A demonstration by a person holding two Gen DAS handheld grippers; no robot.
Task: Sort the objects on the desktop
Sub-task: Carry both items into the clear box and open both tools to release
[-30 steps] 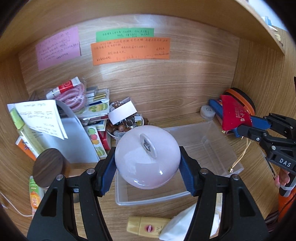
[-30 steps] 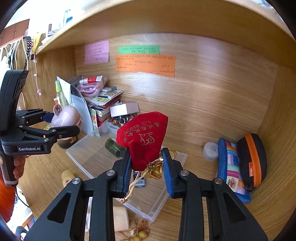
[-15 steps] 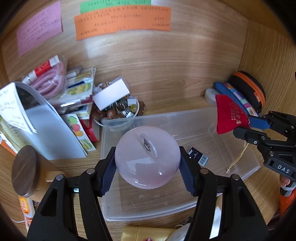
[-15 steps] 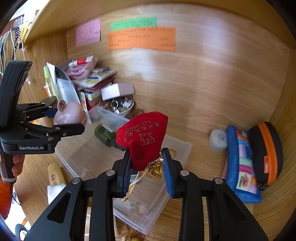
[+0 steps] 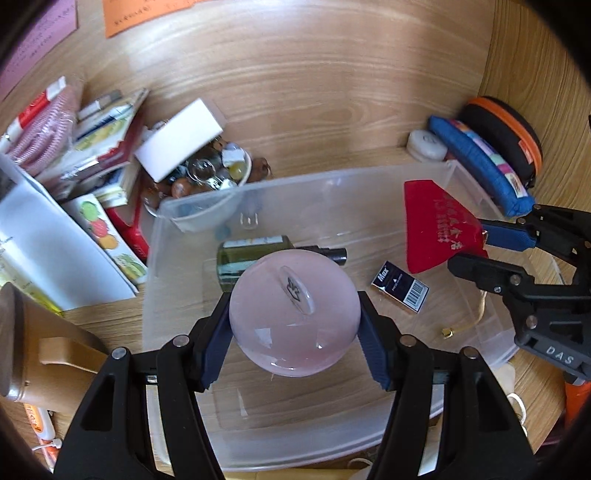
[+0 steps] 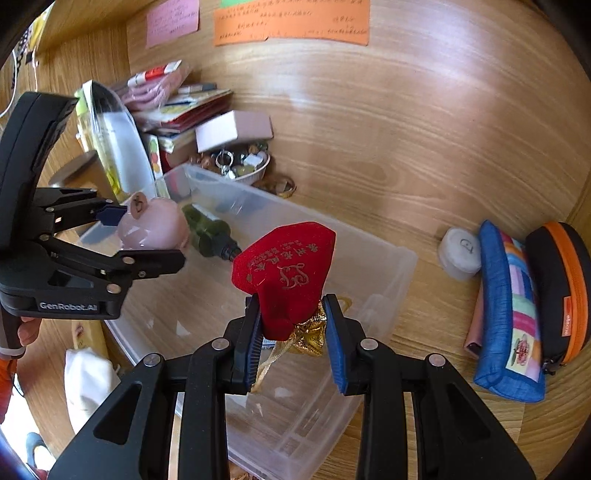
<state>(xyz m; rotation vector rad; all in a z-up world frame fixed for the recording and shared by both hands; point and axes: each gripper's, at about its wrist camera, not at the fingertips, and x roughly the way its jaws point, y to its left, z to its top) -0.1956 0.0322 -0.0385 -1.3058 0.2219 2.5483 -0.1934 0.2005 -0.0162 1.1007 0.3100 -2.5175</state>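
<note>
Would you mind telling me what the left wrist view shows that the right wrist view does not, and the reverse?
Only the left wrist view shows the small black Max box lying in the clear bin and the wooden stand beside it.

Only the right wrist view shows the green note on the back wall and the person's hand.

Both show the left gripper clamping the pink piggy bank, the right gripper clamping the red pouch, and the green bottle.

Black gripper frames, silver screws, blue fingers (image 6: 337, 343), white "GenRobot.AI" and "DAS" lettering, orange sleeve (image 6: 5, 384)
</note>
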